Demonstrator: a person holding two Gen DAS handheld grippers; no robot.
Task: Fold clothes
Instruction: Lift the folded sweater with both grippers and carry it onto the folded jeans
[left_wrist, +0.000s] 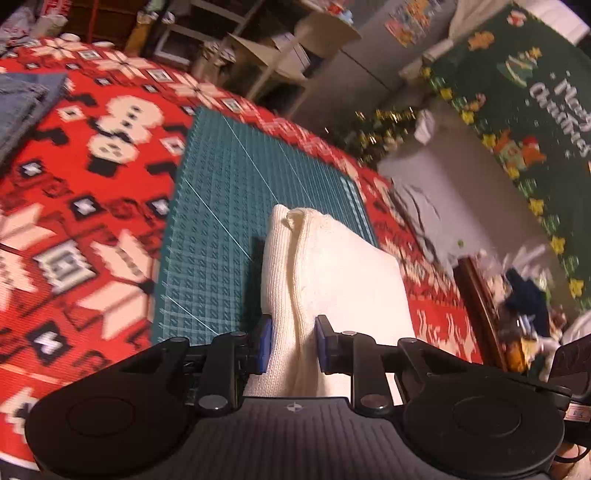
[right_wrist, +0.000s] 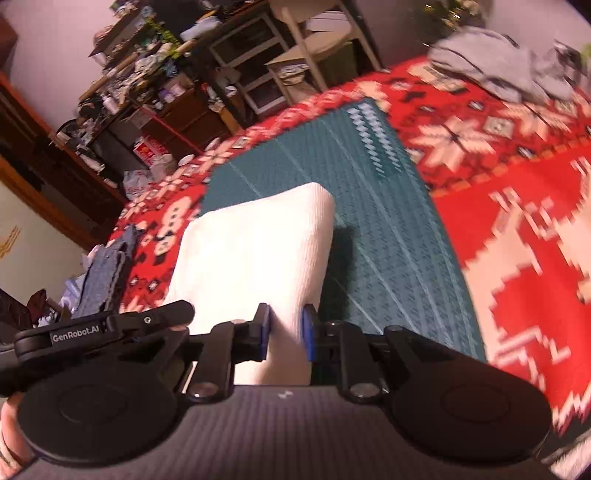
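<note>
The left claw (left_wrist: 293, 341) was clamped on one bunched edge of a folded cream knit garment (left_wrist: 325, 266), its blue pads (left_wrist: 265, 345) pressing the fabric from both sides. The right claw (right_wrist: 286, 334) pinched another edge of the same garment (right_wrist: 255, 240). The garment hung over a green cutting mat (left_wrist: 229, 192) on the worktop's red Christmas-patterned cloth (left_wrist: 74, 206), with folded denim (left_wrist: 22, 103) lying near the mat and a grey garment (right_wrist: 491, 66) heaped at the worktop's far edge.
</note>
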